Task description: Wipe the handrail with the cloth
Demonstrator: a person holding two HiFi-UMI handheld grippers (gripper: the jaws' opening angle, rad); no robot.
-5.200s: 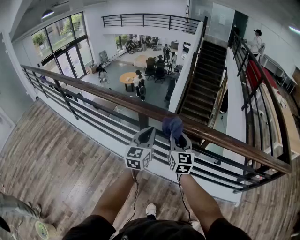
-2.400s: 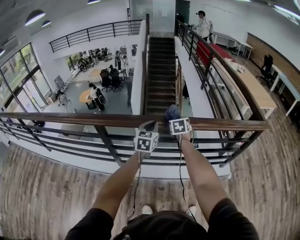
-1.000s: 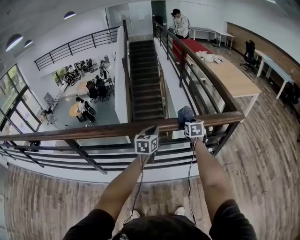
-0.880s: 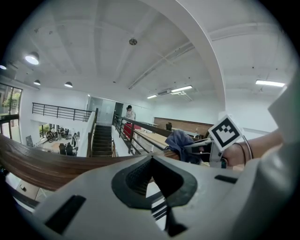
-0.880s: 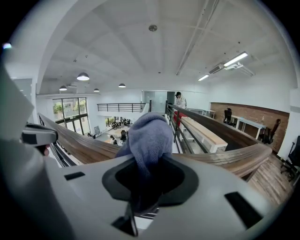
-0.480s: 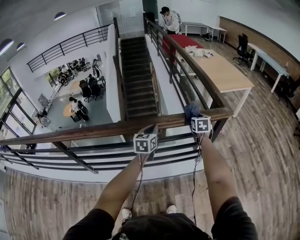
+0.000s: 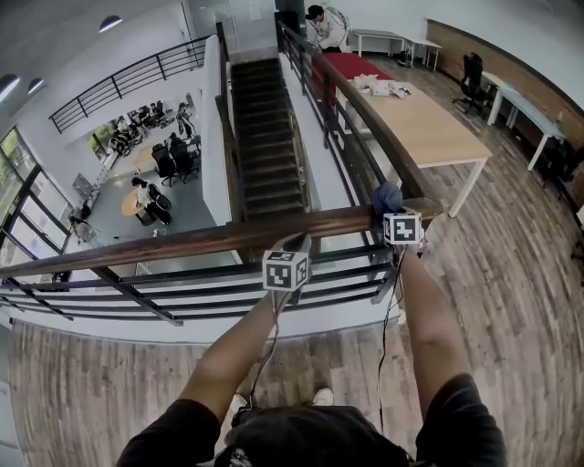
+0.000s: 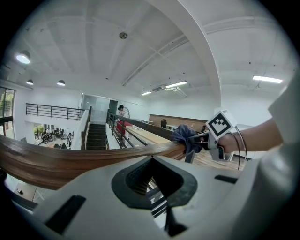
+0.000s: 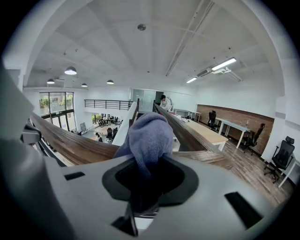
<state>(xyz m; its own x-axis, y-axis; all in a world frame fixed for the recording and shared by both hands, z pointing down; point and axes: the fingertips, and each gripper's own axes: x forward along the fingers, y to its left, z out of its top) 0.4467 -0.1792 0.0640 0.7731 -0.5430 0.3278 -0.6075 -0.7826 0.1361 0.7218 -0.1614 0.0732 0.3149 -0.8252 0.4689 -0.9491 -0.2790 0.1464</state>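
Observation:
The brown wooden handrail (image 7: 182,243) crosses the head view from low left to a corner at the right. A blue cloth (image 7: 387,196) lies bunched on top of the rail near that corner. My right gripper (image 7: 391,210) is shut on it, and the cloth (image 9: 147,133) rises from the jaws over the handrail (image 9: 70,146) in the right gripper view. My left gripper (image 7: 297,243) sits shut and empty against the rail's near side, left of the cloth. The left gripper view shows the handrail (image 8: 70,161) running to the cloth (image 8: 185,137).
Beyond the rail is a drop to a lower floor with a staircase (image 7: 265,137) and seated people (image 7: 146,196). A second railing (image 7: 351,96) runs away from the corner, beside a long wooden table (image 7: 429,128). A person (image 7: 321,23) stands far off. I stand on wood floor (image 7: 511,301).
My right gripper has slid the cloth rightward along the rail, reaching the corner end. The left gripper stayed by the rail, and the view turned right.

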